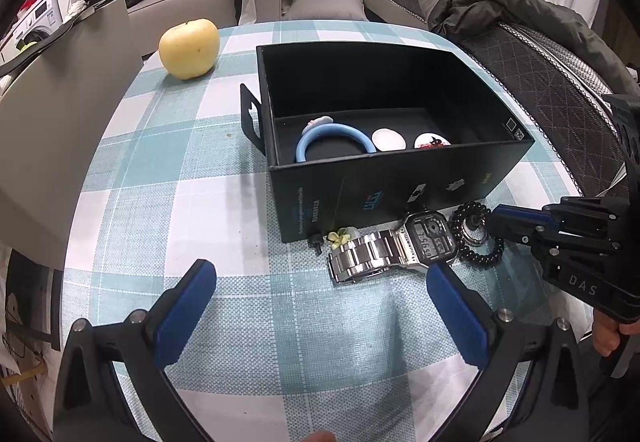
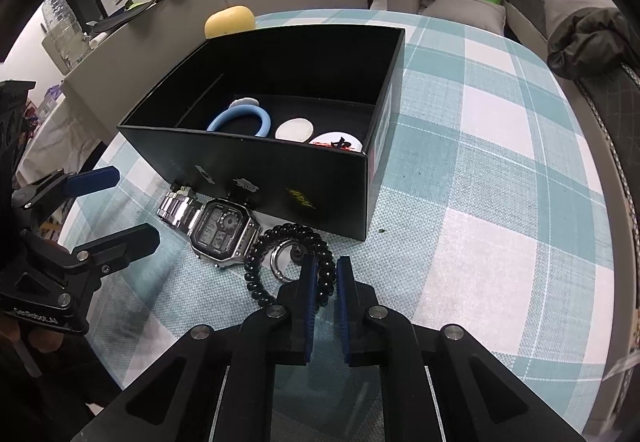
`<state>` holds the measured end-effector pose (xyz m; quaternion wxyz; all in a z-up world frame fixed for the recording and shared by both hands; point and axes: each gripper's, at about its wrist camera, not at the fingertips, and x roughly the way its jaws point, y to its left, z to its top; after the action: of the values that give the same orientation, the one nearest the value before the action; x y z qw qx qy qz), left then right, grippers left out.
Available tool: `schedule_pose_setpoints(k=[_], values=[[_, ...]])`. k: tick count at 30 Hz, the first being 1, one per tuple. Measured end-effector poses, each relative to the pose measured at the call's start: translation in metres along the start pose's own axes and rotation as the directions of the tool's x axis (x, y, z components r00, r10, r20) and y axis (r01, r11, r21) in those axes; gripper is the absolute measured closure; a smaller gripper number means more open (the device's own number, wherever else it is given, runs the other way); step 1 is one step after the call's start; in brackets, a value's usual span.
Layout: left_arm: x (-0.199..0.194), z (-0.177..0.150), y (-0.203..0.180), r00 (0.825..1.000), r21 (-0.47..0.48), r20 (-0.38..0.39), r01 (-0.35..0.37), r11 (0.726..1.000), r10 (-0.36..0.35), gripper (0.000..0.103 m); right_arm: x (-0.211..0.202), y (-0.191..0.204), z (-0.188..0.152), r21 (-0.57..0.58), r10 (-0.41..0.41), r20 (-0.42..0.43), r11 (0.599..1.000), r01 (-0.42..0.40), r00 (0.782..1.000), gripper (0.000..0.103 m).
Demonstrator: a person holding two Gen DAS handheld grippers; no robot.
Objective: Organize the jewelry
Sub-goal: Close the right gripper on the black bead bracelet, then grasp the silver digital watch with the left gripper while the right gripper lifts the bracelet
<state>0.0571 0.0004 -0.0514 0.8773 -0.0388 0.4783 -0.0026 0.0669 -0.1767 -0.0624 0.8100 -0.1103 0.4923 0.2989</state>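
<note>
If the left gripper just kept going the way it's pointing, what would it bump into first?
Probably the checked tablecloth: the open left gripper tilts down at bare cloth, nothing between its fingers. The watch lies by its right finger, the black box beyond. Depth is hard to judge.

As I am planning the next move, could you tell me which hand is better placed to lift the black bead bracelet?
Right. The right gripper is shut on the black bead bracelet; the left gripper is open, nearer the watch.
</note>
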Motion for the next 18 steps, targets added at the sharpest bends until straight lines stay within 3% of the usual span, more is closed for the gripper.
schedule_pose_setpoints(k=[5, 18], values=[[0.001, 0.000, -0.002, 1.000, 0.002, -0.006, -0.002, 1.000, 0.002, 0.001, -0.003, 0.002, -0.001, -0.016, -0.006, 0.025, 1.000, 0.007, 1.000, 0.095], [0.005, 0.000, -0.013, 1.000, 0.019, -0.018, 0.016, 1.000, -0.016, 0.001, -0.038, -0.007, -0.006, 0.007, 0.064, 0.116, 0.998, -0.065, 0.991, 0.095]])
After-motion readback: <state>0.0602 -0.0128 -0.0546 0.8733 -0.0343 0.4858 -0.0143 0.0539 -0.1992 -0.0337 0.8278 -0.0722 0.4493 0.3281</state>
